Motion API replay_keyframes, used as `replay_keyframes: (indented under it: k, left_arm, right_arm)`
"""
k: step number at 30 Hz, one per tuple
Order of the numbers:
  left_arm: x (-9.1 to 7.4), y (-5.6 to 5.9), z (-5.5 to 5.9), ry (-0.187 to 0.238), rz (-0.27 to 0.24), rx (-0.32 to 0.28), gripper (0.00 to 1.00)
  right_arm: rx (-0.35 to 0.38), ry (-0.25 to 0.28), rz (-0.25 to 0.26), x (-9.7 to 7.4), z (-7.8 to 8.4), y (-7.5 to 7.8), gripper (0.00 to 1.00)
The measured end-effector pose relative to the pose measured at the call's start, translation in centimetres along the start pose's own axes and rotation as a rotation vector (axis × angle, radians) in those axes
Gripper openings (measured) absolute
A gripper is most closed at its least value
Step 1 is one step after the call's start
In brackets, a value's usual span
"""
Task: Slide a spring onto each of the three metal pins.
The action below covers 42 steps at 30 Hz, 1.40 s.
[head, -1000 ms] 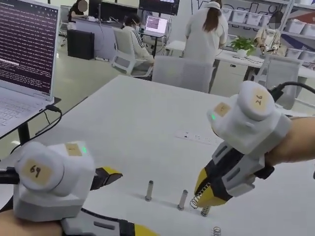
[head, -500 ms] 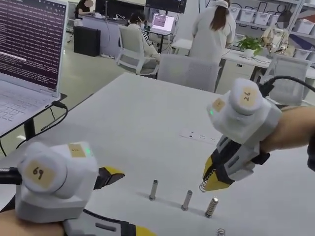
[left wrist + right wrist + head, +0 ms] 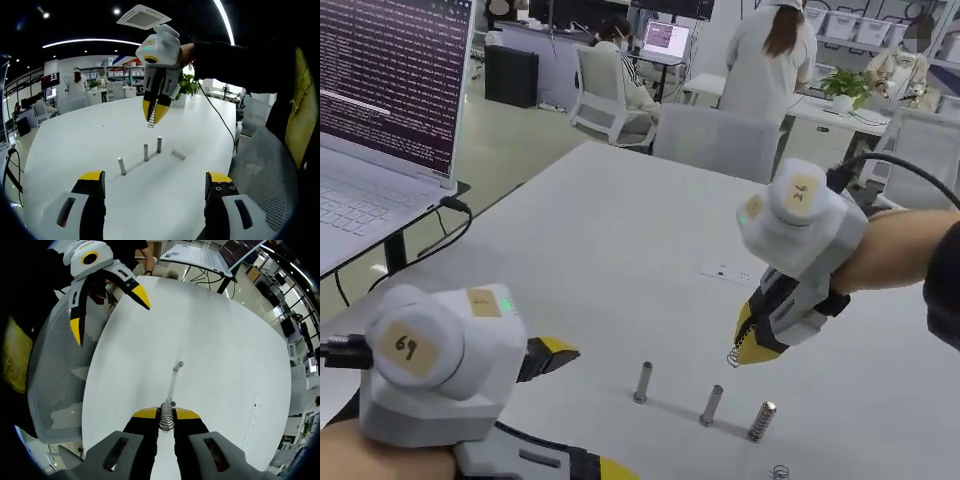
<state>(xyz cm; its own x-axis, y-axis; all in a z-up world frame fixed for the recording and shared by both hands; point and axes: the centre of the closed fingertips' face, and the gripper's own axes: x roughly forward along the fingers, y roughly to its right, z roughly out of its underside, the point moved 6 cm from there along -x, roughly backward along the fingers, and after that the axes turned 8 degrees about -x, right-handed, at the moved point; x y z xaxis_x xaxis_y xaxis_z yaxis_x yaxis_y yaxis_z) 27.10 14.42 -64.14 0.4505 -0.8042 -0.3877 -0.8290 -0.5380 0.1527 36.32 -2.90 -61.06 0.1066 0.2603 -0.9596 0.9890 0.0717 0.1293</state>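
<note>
Above pins (image 3: 711,404): right gripper (image 3: 744,351) pinches silvery coiled spring (image 3: 167,416); left gripper (image 3: 155,176) spread.

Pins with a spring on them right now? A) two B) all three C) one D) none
C: only the end pin carries a spring; the middle pin and left pin are bare, while the right gripper holds a second spring.
</note>
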Motion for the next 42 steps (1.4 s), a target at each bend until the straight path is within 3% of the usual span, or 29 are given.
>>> replay_keyframes:
  k: [10, 21, 42]
  left_arm:
    - [-0.2, -0.8, 0.3, -0.004, -0.021, 0.004, 0.79]
    - [-0.1, -1.3, 0.7, -0.016, -0.036, 0.015, 0.79]
    - [0.1, -1.3, 1.1, -0.022, -0.037, 0.027, 0.77]
  right_arm:
    - [0.025, -0.042, -0.019, 2.2, 1.0, 0.9, 0.08]
    - [0.033, -0.050, -0.030, 2.9, 1.3, 1.3, 0.08]
    - [0.035, -0.088, -0.071, 5.2, 1.4, 1.5, 0.08]
